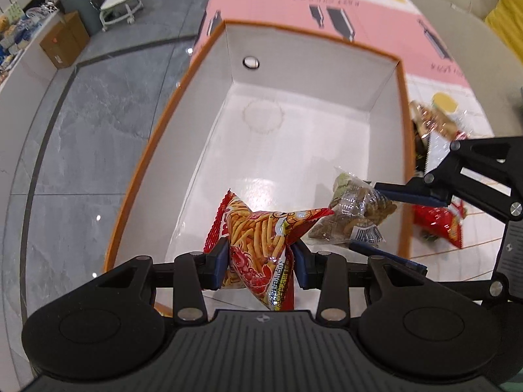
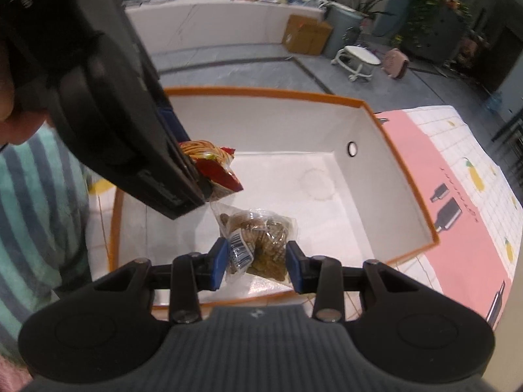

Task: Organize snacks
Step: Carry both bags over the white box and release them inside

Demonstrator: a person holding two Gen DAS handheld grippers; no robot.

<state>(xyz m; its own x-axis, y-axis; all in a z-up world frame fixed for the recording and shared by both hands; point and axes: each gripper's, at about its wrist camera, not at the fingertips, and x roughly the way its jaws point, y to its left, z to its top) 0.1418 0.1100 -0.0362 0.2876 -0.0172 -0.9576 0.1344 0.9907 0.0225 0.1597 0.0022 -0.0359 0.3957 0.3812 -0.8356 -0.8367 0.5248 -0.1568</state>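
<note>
My left gripper (image 1: 260, 266) is shut on a red bag of shrimp sticks (image 1: 261, 238) and holds it over the near end of an orange-rimmed white box (image 1: 294, 124). My right gripper (image 2: 256, 261) is shut on a clear bag of brown snacks (image 2: 258, 235), also over the box (image 2: 376, 196). In the left wrist view the right gripper (image 1: 376, 219) and its clear bag (image 1: 353, 212) come in from the right. In the right wrist view the left gripper's body fills the upper left, with the red bag (image 2: 212, 163) below it. The box floor is bare.
On the pink and white tablecloth (image 1: 376, 13) right of the box lie a red snack bag (image 1: 438, 222) and a gold-wrapped snack (image 1: 431, 121). Grey floor lies left of the table. A person in a striped shirt (image 2: 36, 196) stands at the left.
</note>
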